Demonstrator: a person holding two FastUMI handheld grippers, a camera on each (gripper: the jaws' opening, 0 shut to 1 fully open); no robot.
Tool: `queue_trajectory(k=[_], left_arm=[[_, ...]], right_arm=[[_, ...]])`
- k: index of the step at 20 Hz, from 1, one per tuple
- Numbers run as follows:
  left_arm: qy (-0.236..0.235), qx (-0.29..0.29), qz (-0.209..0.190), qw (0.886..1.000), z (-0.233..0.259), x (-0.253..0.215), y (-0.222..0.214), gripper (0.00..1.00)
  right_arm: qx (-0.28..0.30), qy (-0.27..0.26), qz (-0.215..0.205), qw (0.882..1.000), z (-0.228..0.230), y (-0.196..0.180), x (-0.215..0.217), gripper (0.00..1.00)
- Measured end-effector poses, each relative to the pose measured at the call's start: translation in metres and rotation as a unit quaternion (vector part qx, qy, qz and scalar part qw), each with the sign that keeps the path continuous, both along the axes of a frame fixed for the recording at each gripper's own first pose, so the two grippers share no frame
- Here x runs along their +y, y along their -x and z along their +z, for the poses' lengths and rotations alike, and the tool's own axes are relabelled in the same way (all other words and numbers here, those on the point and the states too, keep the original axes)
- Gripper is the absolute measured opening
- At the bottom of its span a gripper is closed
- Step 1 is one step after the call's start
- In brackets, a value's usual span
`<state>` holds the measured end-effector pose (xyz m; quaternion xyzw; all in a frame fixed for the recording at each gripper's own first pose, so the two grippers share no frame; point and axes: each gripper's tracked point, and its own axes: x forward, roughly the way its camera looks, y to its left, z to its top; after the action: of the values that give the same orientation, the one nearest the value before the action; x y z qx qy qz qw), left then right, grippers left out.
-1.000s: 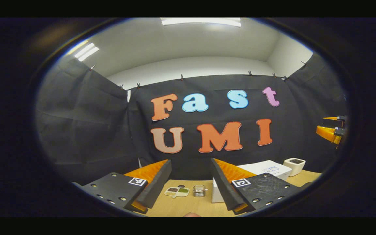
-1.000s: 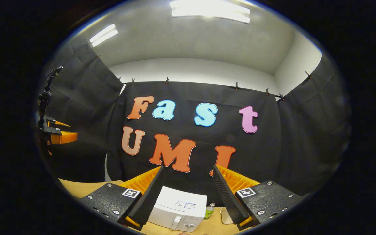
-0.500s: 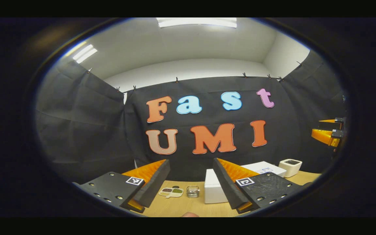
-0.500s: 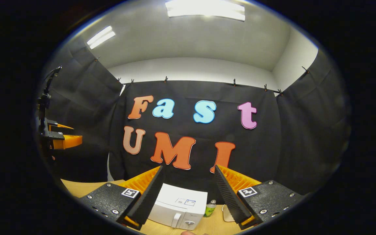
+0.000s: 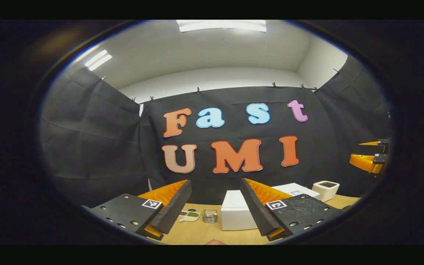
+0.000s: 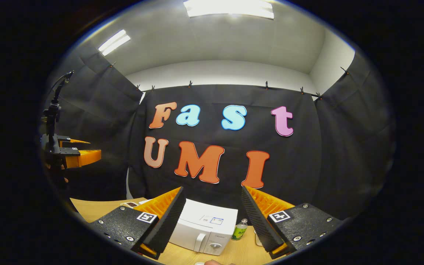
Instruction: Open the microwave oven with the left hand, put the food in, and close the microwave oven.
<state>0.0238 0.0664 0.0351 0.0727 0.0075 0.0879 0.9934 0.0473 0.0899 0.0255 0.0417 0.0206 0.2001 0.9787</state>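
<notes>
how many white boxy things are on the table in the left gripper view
2: the microwave oven between the jaws, and a small white box farther right near the table's edge. More may sit behind the right jaw.

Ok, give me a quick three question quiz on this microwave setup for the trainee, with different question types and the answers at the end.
1. True or false: the microwave door is shut.
2. Multiple choice: what sits just right of the microwave in the right gripper view? A) a small green-labelled bottle B) a mug C) a pan
3. Short answer: in the left gripper view, which two things lie on the table left of the microwave?

Key
1. True; its handle sits flush on the front.
2. A
3. A compartment dish of food and a small clear container.
</notes>
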Motion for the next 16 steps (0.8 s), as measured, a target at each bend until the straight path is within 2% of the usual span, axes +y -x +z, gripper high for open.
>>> queue_trajectory(k=[2, 3, 7, 10, 11, 16], left_arm=[[0.004, -0.001, -0.005, 1.000, -0.004, -0.005, -0.001, 0.86], [0.005, -0.002, -0.005, 1.000, -0.008, -0.007, -0.003, 0.89], [0.022, -0.008, 0.010, 1.000, -0.023, -0.009, -0.012, 0.86], [0.036, 0.012, 0.011, 0.999, -0.040, -0.010, -0.018, 0.89], [0.034, 0.014, 0.012, 0.999, -0.041, -0.010, -0.020, 0.86], [0.040, 0.017, 0.011, 0.999, -0.037, -0.015, -0.015, 0.86]], right_arm=[[0.000, -0.006, 0.003, 1.000, -0.005, 0.000, -0.004, 0.95], [0.001, -0.009, 0.003, 1.000, -0.008, 0.000, -0.006, 0.95], [0.002, -0.012, 0.004, 1.000, -0.016, 0.002, -0.019, 0.95], [0.006, -0.024, 0.014, 1.000, -0.014, 0.008, -0.023, 0.95], [0.007, -0.027, 0.020, 0.999, -0.013, 0.012, -0.023, 0.95], [-0.009, -0.020, 0.031, 0.999, -0.001, 0.022, -0.027, 0.95]])
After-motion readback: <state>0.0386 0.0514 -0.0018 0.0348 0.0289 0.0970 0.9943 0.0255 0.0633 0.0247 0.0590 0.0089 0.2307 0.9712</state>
